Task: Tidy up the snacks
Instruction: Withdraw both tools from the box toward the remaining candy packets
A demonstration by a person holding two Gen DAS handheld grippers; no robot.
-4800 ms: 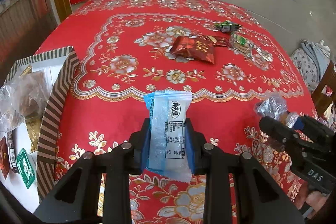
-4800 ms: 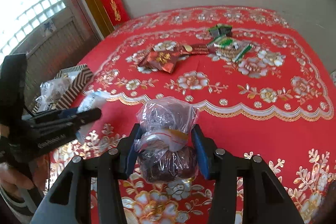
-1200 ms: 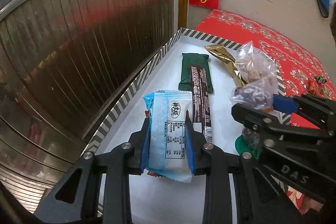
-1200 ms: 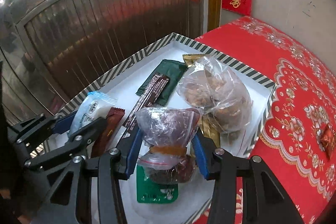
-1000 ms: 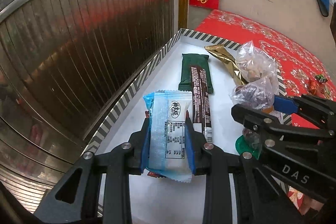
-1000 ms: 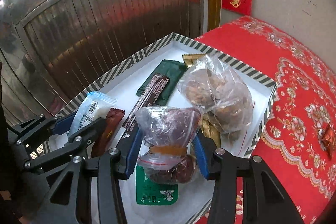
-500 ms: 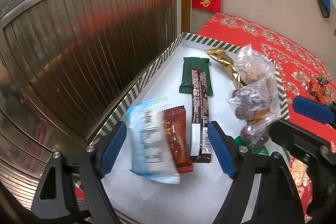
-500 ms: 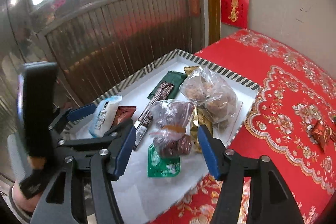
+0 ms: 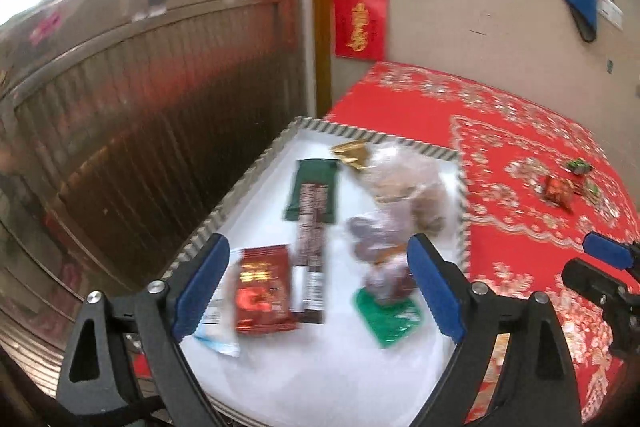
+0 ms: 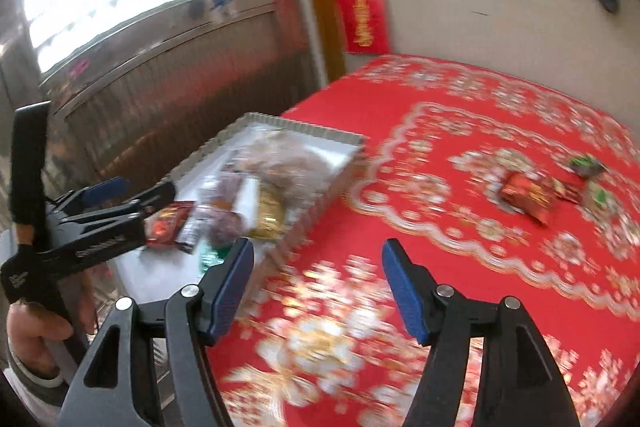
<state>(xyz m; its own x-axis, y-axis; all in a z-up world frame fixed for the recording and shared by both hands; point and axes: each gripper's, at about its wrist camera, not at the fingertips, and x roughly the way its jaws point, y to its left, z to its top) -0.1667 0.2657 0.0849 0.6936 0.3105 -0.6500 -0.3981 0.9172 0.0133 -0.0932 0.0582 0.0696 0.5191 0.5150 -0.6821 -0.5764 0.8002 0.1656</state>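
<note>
My left gripper (image 9: 318,287) is open and empty above the striped-rim white box (image 9: 256,163). The pale blue snack packet (image 9: 216,319) lies in the box beside a red packet (image 9: 262,289), a dark bar (image 9: 310,247), a green packet (image 9: 312,187) and a green sachet (image 9: 390,311). The clear bag of dark fruit (image 9: 380,259) lies in the box next to a bigger clear bag (image 9: 404,179). My right gripper (image 10: 318,281) is open and empty over the red cloth, right of the box (image 10: 320,203). Loose snacks (image 10: 528,197) lie far right on the cloth.
The red floral tablecloth (image 10: 460,227) covers the table. A metal shutter wall (image 9: 140,127) stands left of the box. The left gripper shows in the right wrist view (image 10: 120,211), over the box. Green wrappers (image 9: 580,167) lie far right.
Both grippers opened and let go: the blue packet and the bag of dark fruit now lie in the box. Both grippers have pulled back, the right one swinging right over the cloth.
</note>
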